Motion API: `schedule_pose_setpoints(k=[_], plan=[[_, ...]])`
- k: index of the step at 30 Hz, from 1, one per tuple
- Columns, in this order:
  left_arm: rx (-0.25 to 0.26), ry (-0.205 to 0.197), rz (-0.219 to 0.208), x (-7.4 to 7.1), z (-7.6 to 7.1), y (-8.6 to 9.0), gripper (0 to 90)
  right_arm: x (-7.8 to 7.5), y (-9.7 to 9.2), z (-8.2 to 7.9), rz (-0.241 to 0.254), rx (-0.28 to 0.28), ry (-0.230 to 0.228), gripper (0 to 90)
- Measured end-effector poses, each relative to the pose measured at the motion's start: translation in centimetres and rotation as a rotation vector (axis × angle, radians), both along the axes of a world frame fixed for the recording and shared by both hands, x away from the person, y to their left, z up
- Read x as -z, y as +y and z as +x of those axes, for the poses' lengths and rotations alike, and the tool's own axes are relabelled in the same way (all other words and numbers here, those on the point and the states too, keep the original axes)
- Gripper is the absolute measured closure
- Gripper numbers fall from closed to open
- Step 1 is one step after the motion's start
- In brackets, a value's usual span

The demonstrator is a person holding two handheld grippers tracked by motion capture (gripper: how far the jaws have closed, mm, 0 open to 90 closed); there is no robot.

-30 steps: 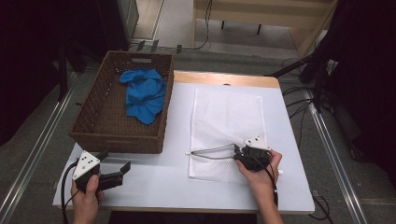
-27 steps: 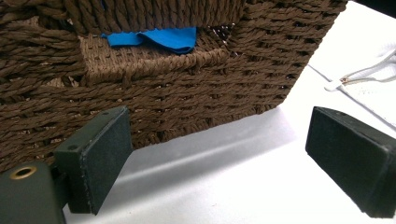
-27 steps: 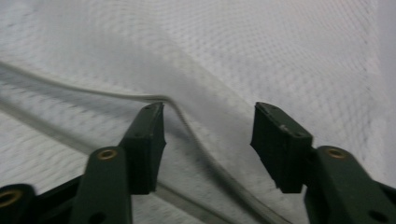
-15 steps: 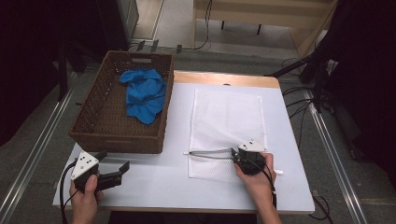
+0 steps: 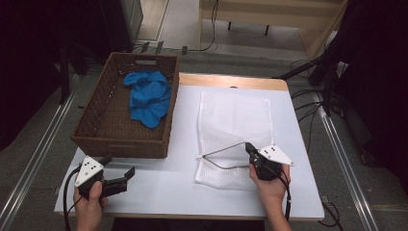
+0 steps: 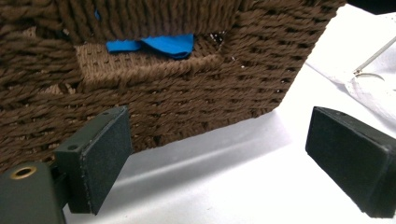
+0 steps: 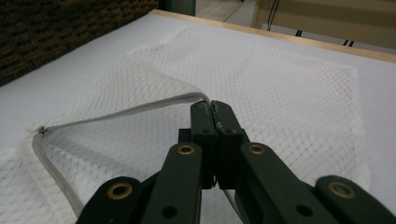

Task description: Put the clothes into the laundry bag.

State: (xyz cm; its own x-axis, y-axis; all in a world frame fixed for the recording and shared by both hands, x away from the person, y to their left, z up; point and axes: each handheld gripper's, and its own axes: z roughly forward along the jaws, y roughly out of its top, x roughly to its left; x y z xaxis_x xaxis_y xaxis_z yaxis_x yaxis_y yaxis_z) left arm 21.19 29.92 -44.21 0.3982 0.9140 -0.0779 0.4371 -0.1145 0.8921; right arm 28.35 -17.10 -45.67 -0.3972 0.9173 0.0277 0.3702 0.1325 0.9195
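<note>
While pinching the upper edge of the zipper opening (image 7: 140,106) of the white mesh laundry bag (image 5: 235,130), right gripper (image 5: 251,150) jaws pressed flat together on that hem after just closing, the mesh lip lifted off the layer beneath. Seen in the right gripper view with the gripper (image 7: 211,108) at the peak of the raised edge, the zipper line running from there down to the slider end (image 7: 42,130) and curving back along the lower lip. Bag lying flat on the white table (image 5: 183,120), just beside the brown wicker basket (image 5: 115,130) on its right, the mouth gaping at the bag's near end. Right hand (image 5: 269,185) wrapped round the gripper body, at the bag's near right corner.

Left gripper (image 5: 120,177) held off the basket's near wall, close to it but not touching, jaws spread wide with nothing between them. Shown in the left gripper view as two black pads (image 6: 100,154) apart over bare table, the basket's woven wall (image 6: 177,93) straight ahead and blue cloth (image 6: 154,44) showing through the handle slot. Left hand (image 5: 89,204) below the basket's near left corner.

Crumpled blue cloth (image 5: 149,96) lying inside the basket, toward its right side. Bag and basket near each other, not touching.
</note>
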Motion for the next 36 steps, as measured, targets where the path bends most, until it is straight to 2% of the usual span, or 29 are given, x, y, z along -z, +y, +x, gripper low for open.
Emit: schedule_pose_setpoints(k=[1,3,4,8,9,10,12,13,14,17,18,19,21,23,26,27,31,34,35,36], plan=[[0.002,-0.002,-0.003,-0.1,0.0,0.0,7.3,-0.4,-0.2,0.2,0.029,-0.002,-0.010,90.0],[0.000,-0.027,-0.015,-0.9,-0.2,-0.3,7.3,-0.9,-0.3,0.3,0.048,-0.008,-0.013,90.0],[0.000,-0.027,-0.015,-0.9,-0.2,-0.3,7.2,-0.9,-0.3,0.3,0.048,-0.008,-0.013,90.0],[0.024,-0.067,-0.034,-2.7,-0.7,-1.0,7.3,-1.8,-0.4,0.3,0.061,-0.026,-0.026,90.0],[0.034,-0.079,-0.034,-3.5,-0.8,-1.4,7.3,-2.2,-0.5,0.3,0.076,-0.039,-0.016,90.0],[0.034,-0.079,-0.034,-3.5,-0.8,-1.4,7.2,-2.2,-0.5,0.3,0.076,-0.039,-0.016,90.0],[0.041,-0.083,-0.037,-4.4,-0.5,-1.9,7.3,-2.2,-0.6,0.8,0.102,-0.071,0.042,90.0],[0.041,-0.083,-0.037,-4.4,-0.5,-1.9,7.2,-2.0,-0.5,0.8,0.104,-0.075,0.052,90.0],[0.033,-0.094,-0.051,-5.1,-0.1,-2.2,7.2,-1.9,-0.5,0.9,0.100,-0.084,0.062,90.0],[0.037,-0.097,-0.046,-5.9,0.3,-2.7,7.3,-1.6,-0.2,0.9,0.094,-0.098,0.083,90.0],[0.043,-0.094,-0.021,-6.9,1.0,-3.2,7.2,-1.5,-0.1,0.9,0.091,-0.104,0.082,90.0],[0.043,-0.094,-0.021,-6.9,1.0,-3.2,7.3,-1.5,0.0,0.9,0.092,-0.107,0.085,90.0],[0.050,-0.091,0.001,-7.8,1.9,-3.7,7.2,-1.5,0.1,0.9,0.085,-0.112,0.084,90.0],[0.033,-0.093,0.017,-8.6,3.0,-3.8,7.2,-1.5,0.2,0.9,0.085,-0.115,0.086,90.0],[0.009,-0.093,0.000,-9.5,4.7,-3.6,7.2,-1.6,0.2,0.8,0.085,-0.119,0.084,90.0],[0.001,-0.083,-0.014,-9.9,5.9,-3.4,7.1,-1.6,0.2,0.8,0.087,-0.120,0.083,90.0],[-0.024,-0.073,-0.007,-10.3,7.5,-3.2,7.1,-1.5,0.2,0.8,0.082,-0.122,0.084,90.0],[-0.061,-0.082,0.000,-10.7,8.8,-2.9,7.0,-1.5,0.2,0.8,0.080,-0.123,0.083,90.0],[-0.074,-0.076,0.005,-10.9,9.9,-2.6,6.6,-1.5,0.3,0.8,0.080,-0.123,0.082,90.0],[-0.074,-0.076,0.005,-10.9,9.9,-2.6,3.7,-1.5,0.3,0.8,0.080,-0.123,0.082,90.0]])
